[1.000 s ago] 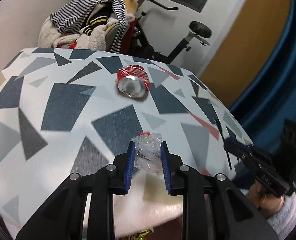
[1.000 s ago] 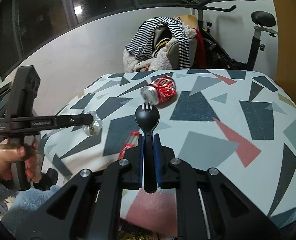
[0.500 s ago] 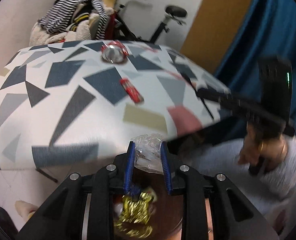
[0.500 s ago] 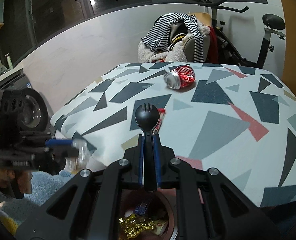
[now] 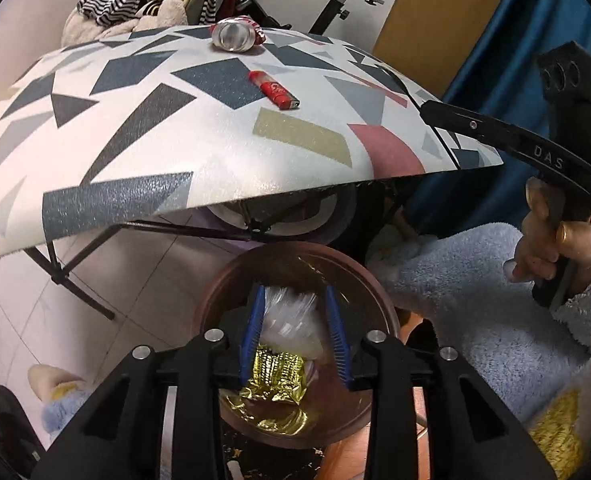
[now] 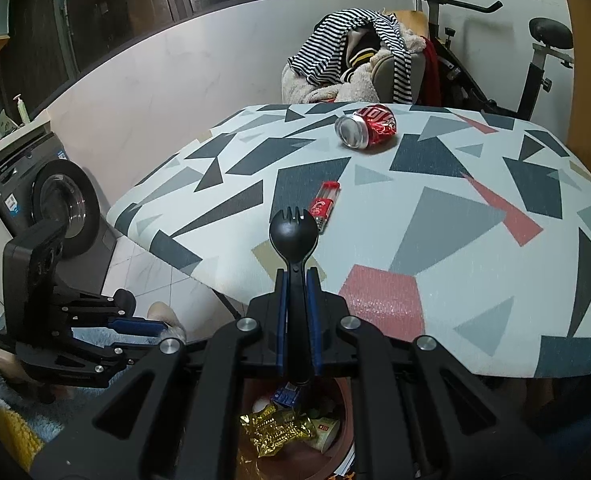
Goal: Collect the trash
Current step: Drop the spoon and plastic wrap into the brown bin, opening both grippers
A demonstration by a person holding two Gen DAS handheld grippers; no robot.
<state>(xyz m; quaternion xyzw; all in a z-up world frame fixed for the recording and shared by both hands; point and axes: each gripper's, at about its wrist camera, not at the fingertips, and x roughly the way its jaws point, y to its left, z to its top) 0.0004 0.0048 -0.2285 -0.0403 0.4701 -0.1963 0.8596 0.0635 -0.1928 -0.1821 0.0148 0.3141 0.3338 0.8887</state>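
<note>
under the near edge of the table with the geometric-pattern cloth [image 5: 143,136] stands a round brown bin [image 5: 379,300]. the left gripper [image 5: 295,328], jaws apart, lets the blurred clear plastic wrapper [image 5: 291,316] drop in. the right gripper [image 6: 295,312] clamps a black plastic spork [image 6: 293,236], probably next.

Patterned table [image 6: 475,248] bearing crushed can [image 6: 366,126] and, seemingly, red wrapper [image 6: 325,206].
</note>
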